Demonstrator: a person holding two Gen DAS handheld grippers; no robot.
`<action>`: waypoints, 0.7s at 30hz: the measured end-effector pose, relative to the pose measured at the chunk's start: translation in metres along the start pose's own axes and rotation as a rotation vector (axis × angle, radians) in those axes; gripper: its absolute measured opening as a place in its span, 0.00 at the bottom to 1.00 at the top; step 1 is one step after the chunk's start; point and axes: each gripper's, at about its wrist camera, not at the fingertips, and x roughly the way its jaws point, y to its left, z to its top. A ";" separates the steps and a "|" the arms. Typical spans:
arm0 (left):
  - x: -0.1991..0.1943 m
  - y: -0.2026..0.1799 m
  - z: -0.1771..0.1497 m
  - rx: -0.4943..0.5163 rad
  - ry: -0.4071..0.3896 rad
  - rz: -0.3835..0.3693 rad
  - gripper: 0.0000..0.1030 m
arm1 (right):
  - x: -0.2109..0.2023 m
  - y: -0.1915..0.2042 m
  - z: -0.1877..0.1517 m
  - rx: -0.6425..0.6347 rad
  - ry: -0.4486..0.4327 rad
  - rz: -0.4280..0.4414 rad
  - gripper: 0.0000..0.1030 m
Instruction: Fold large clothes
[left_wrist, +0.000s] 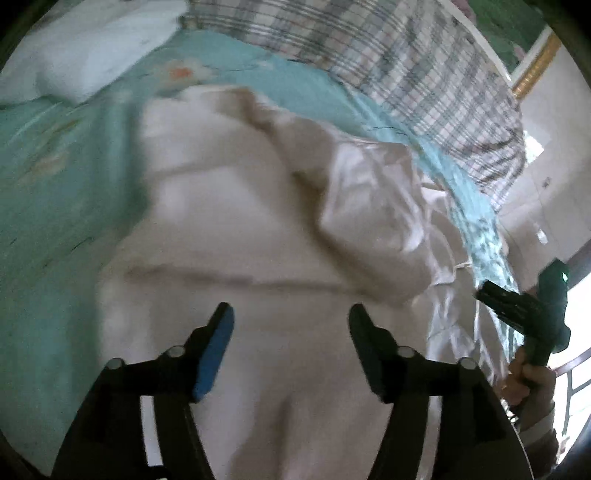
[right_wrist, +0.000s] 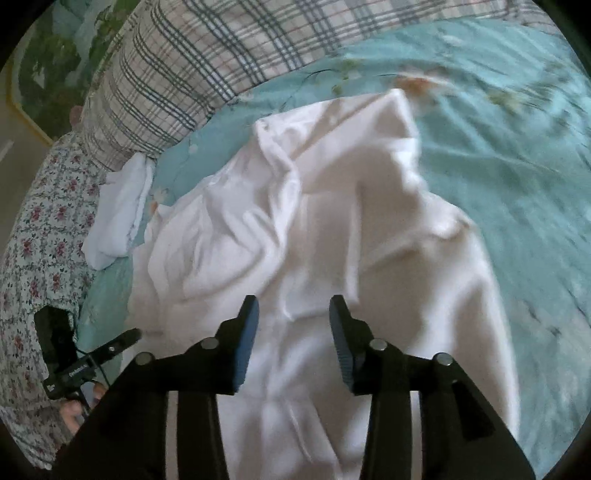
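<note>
Left claw (left_wrist: 290, 325): jaws wide apart, holding nothing, above the white garment (left_wrist: 229, 229).
Right claw (right_wrist: 293, 317): jaws apart, holding nothing, over the same garment.
White garment: crumpled on the bed (right_wrist: 517, 177), on the teal floral sheet.
Plaid pillow (right_wrist: 192, 62): at the bed's far edge.
Small white cloth (right_wrist: 118, 221): beside the garment.
Containers: none seen.
</note>
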 end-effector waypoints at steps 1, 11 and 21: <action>-0.007 0.006 -0.006 -0.008 -0.005 0.020 0.67 | -0.010 -0.007 -0.007 0.006 -0.006 -0.015 0.44; -0.057 0.063 -0.057 -0.112 -0.001 0.074 0.76 | -0.069 -0.056 -0.044 0.054 -0.035 -0.086 0.54; -0.057 0.070 -0.104 -0.135 0.066 -0.126 0.81 | -0.095 -0.107 -0.069 0.126 0.010 -0.056 0.60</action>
